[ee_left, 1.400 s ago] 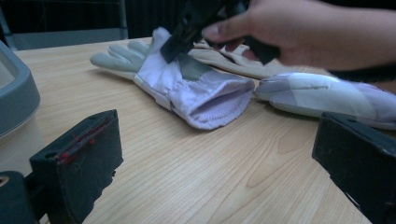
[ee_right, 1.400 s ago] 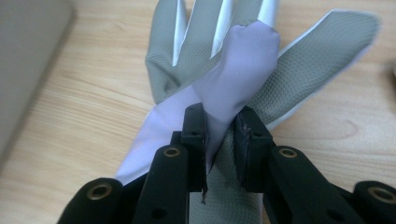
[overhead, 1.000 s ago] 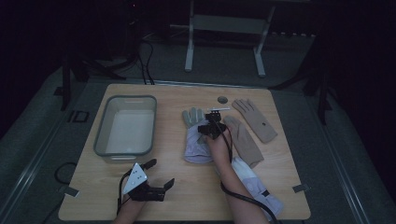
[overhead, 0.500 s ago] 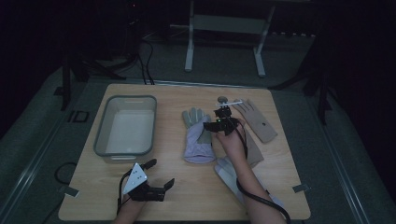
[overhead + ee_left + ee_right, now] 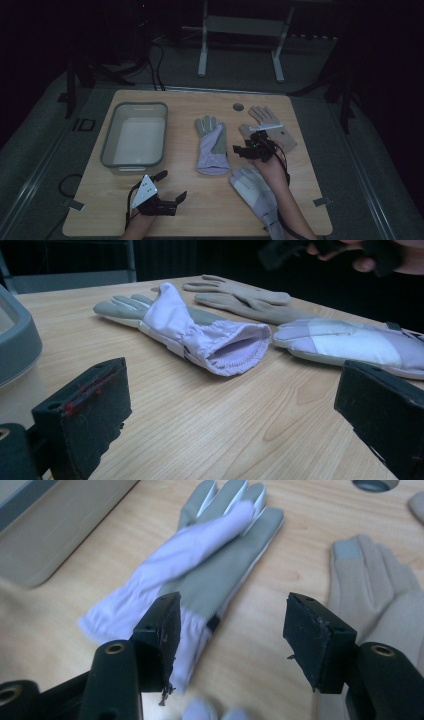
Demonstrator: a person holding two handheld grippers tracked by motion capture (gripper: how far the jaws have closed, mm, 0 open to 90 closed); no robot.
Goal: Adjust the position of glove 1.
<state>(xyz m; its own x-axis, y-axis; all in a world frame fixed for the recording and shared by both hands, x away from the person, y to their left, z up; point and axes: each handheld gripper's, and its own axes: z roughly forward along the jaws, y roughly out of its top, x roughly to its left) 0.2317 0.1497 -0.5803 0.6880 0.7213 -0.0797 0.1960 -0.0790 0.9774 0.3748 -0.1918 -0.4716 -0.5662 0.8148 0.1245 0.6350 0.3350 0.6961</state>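
Right gripper pulling back from the gloves, empty

We are looking at the lilac-and-grey fabric work glove [image 5: 212, 145] lying flat mid-table, cuff toward us, a layer folded over its palm; a second ago our right gripper [image 5: 251, 148] was hovering over it, then it reached farther back — now it is drawing to the right and nearer, so the glove is lying just left of the claw, not between the jaws. In the right gripper view the jaws are standing wide apart, holding nothing, above bare wood between that glove and the tan knit glove [image 5: 372, 580]. A white-and-lilac glove [image 5: 255, 190] is lying under our right forearm. Our left gripper [image 5: 170, 192] is resting near the front edge, jaws spread and empty — just before the grey plastic tub [image 5: 134, 161].
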